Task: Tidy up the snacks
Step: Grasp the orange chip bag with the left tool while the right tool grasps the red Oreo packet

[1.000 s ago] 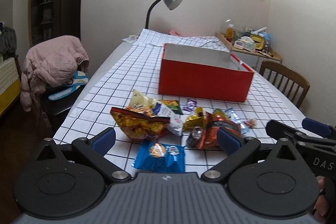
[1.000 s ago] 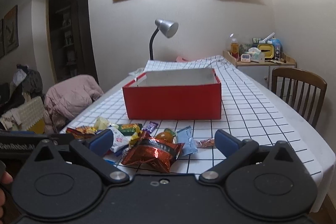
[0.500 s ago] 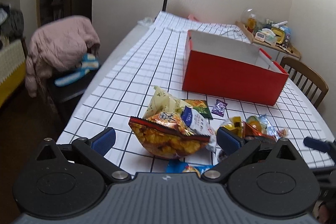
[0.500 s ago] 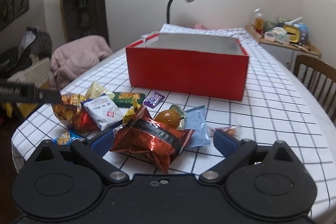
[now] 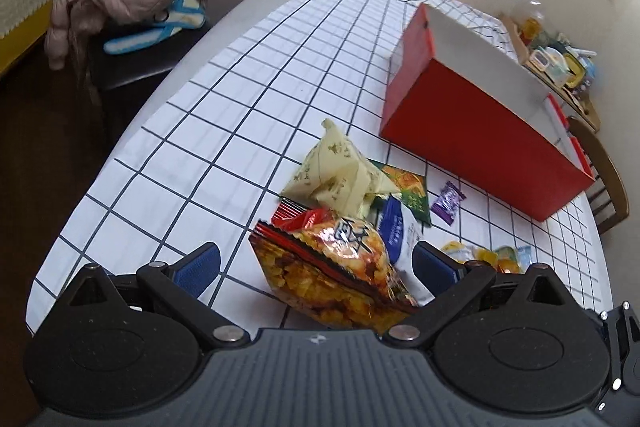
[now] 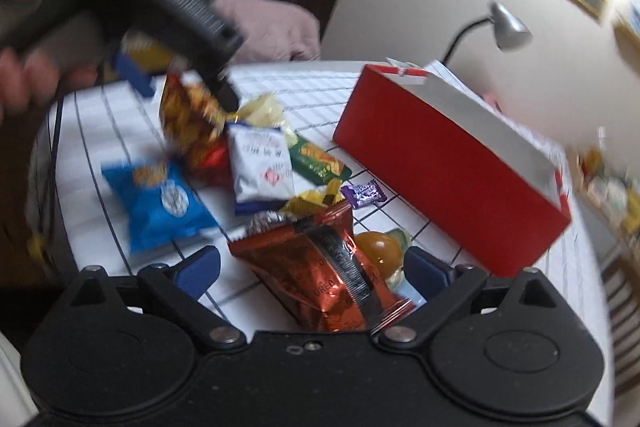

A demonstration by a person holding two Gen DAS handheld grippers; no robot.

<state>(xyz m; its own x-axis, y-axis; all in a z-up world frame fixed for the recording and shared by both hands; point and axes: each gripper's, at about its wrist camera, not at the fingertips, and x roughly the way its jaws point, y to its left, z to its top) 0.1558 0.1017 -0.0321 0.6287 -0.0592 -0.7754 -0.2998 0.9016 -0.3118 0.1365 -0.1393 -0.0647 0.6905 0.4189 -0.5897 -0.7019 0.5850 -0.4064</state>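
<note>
**Both grippers are dropping onto the snack pile**

Both grippers are coming in lower and closer than a second ago, and each is tipping over sideways as it goes. The left gripper [image 5: 316, 263] is now straddling the clear orange chip bag [image 5: 332, 275], which was lying well ahead of it before; its blue pads are standing wide apart, one at 9 o'clock of the bag and one at 3 o'clock, and neither is pressing on it yet. The right gripper [image 6: 312, 267] is doing the same over the shiny red-foil packet [image 6: 320, 275]. Its jaws have just been easing inward a little with the packet between them, but they are still standing wide and nothing is being gripped.

The red box [image 5: 480, 123] is sitting open and, as far as I can see, empty, at about 1 o'clock of the pile in both views, clear of it. The rest of the snacks are lying loose on the checked tablecloth [image 5: 240, 99]: a pale yellow pouch [image 5: 340, 171], a blue bag [image 6: 160, 203], a white packet [image 6: 260, 167] and a small purple sweet [image 6: 362, 193].

To me this is looking like two pickups starting at once, with no sorting done so far.
</note>
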